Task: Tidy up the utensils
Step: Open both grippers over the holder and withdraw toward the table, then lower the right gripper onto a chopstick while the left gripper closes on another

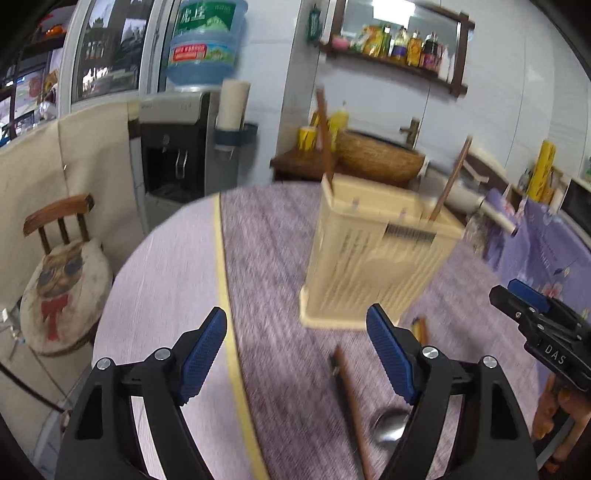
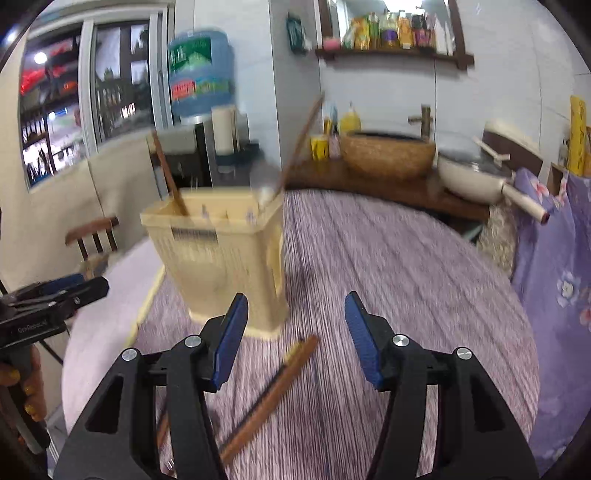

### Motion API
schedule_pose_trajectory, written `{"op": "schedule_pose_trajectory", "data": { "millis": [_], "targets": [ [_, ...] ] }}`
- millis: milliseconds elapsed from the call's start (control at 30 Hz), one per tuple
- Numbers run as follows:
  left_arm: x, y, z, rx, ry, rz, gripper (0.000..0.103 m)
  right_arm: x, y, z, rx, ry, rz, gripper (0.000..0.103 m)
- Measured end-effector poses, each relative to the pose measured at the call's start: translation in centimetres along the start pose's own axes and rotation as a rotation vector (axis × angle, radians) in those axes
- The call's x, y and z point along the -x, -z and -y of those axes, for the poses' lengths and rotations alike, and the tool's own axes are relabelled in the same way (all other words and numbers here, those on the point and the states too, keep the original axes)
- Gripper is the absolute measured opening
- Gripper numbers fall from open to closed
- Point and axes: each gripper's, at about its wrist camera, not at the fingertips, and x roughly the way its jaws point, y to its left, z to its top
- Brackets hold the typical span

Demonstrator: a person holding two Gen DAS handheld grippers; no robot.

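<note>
Nearest to us, our left claw (image 1: 295, 354) stands wide open with nothing between its blue ribbed pads (image 1: 203, 354). Just beyond it, on the round surface covered in a purple striped cloth (image 1: 266, 258), lie a long brown wooden chopstick (image 1: 351, 402) and, beside it to the right, the shiny bowl of a metal spoon (image 1: 388, 426), partly hidden behind the claw's right finger.

Our right claw (image 2: 295, 332) is likewise spread wide and holds nothing. Between and below its fingers two brown wooden chopsticks (image 2: 273, 391) lie together on the cloth, slanting up to the right, their upper ends near the foot of the holder.

Further out stands the beige slatted plastic utensil holder (image 1: 373, 262), upright on the cloth, blurred in both views. One brown chopstick (image 1: 325, 144) leans out of its left end and another (image 1: 452, 181) out of its right end; which compartments they sit in we cannot tell.

Well beyond the surface we see a wooden chair with a cat-face cushion (image 1: 62, 273) on the left, a water dispenser with a blue bottle (image 1: 201, 48) behind it, a woven brown basin (image 2: 388, 155) on a dark counter, a cream pan with a lid (image 2: 476, 173) to its right, and a wall shelf of bottles (image 2: 391, 33) above.
</note>
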Motion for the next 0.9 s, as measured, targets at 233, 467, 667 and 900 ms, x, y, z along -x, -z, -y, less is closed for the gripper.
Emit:
{"op": "schedule_pose_trajectory", "data": {
  "millis": [233, 467, 667, 900],
  "targets": [
    [-2.6, 4.9, -0.4, -0.01, -0.016, -0.16, 0.056, -3.4, 5.3, -0.1, -0.01, 0.048, -0.179, 0.055],
    [-3.3, 6.4, -0.3, -0.01, -0.014, -0.201, 0.051, -4.6, 7.3, -0.1, -0.049, 0.043, -0.25, 0.055],
    [-3.7, 6.7, 0.8, -0.045, -0.012, -0.21, 0.051, -5.3, 7.6, -1.2, -0.028, 0.044, -0.265, 0.055],
    [-4.4, 7.0, 1.8, -0.071, -0.001, -0.222, 0.051, -5.4, 7.6, -1.3, 0.009, 0.064, -0.28, 0.055]
  ]
}}
